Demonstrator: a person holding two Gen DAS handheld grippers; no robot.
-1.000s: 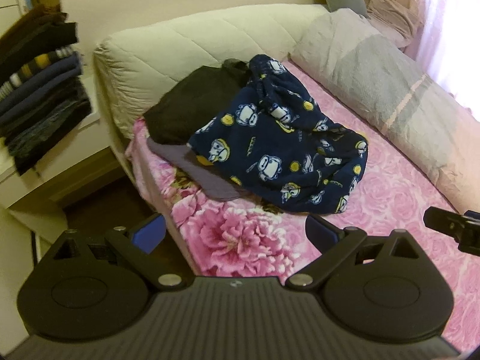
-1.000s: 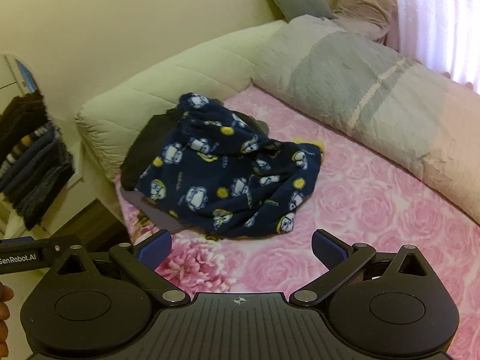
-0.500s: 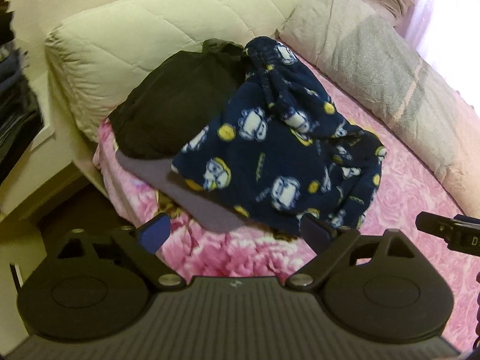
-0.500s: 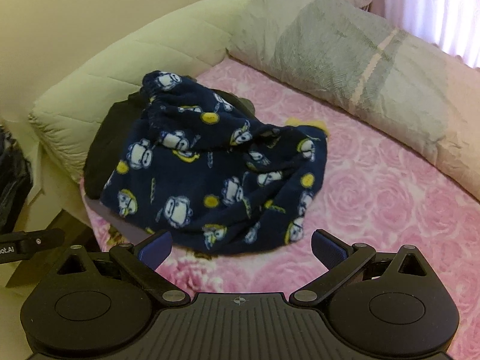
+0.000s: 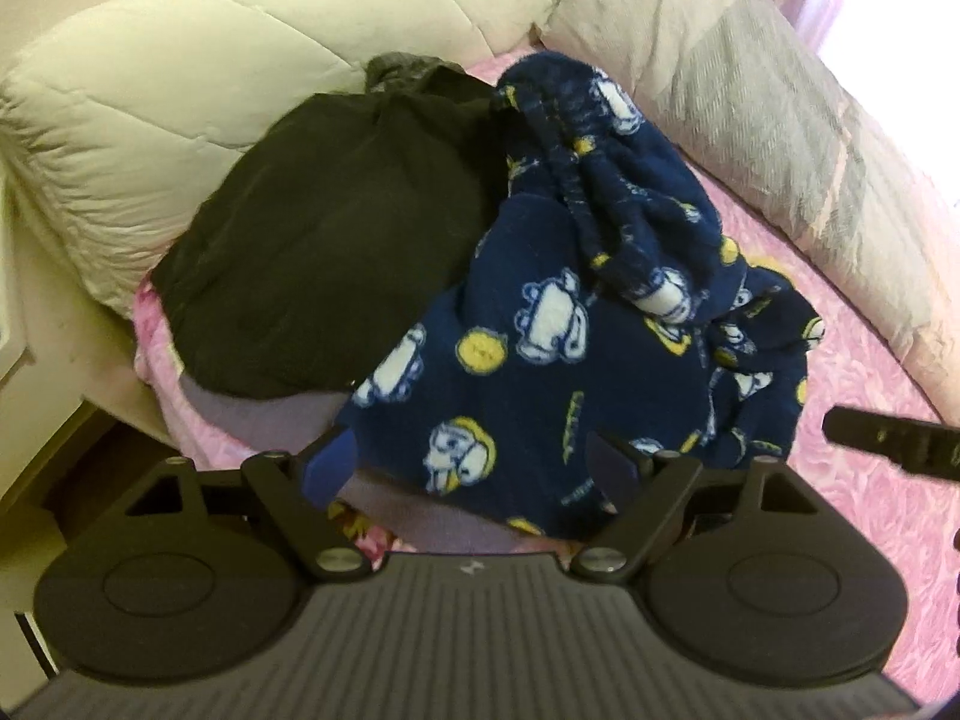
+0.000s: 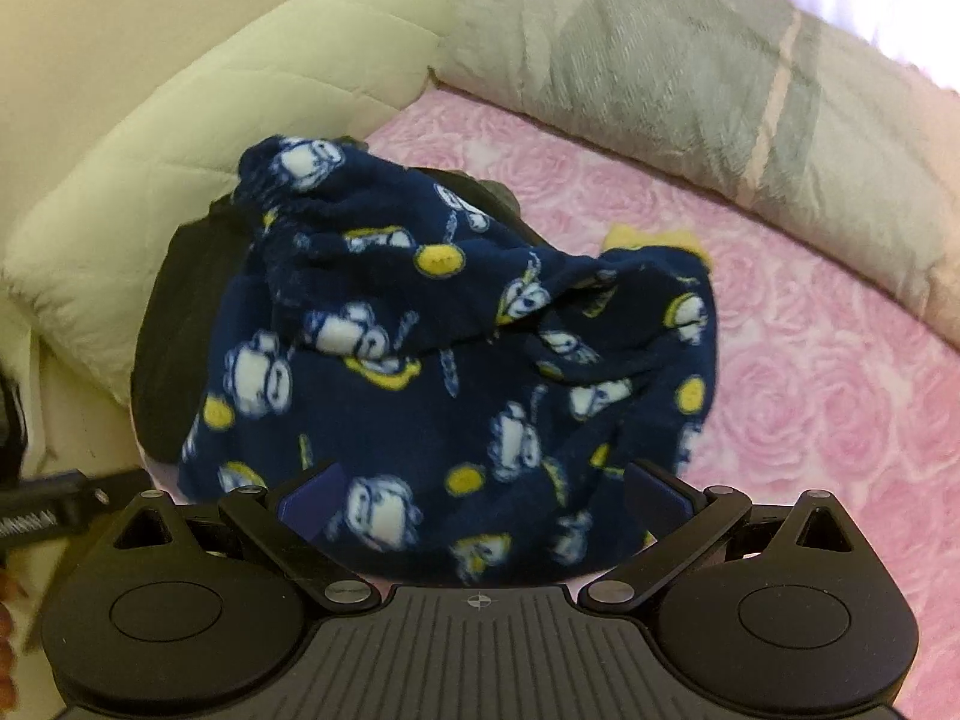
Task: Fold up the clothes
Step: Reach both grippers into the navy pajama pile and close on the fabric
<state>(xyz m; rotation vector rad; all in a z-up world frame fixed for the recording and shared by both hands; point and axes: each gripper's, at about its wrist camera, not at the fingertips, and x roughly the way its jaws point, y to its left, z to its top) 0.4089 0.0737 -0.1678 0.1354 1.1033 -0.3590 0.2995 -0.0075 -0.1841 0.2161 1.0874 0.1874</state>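
A crumpled navy fleece garment with white monkey and yellow prints [image 5: 570, 336] lies on the pink floral bed; it also shows in the right wrist view [image 6: 468, 360]. It rests partly on a black garment [image 5: 324, 252] and a grey-purple one [image 5: 264, 420]. My left gripper [image 5: 474, 462] is open and empty, its fingers just over the navy garment's near edge. My right gripper [image 6: 480, 495] is open and empty, also right at the garment's near edge. The right gripper's finger shows at the right of the left wrist view [image 5: 888, 435].
The pink rose-print bed sheet [image 6: 810, 372] extends right. A cream quilted headboard cushion [image 5: 198, 60] sits behind the clothes. A grey-beige folded duvet [image 6: 690, 72] lies along the far side. The bed's left edge drops to the floor [image 5: 78, 480].
Both grippers have moved forward and closer to the clothes pile, so the navy garment now fills the views. Both stay open. The clothes have not moved.
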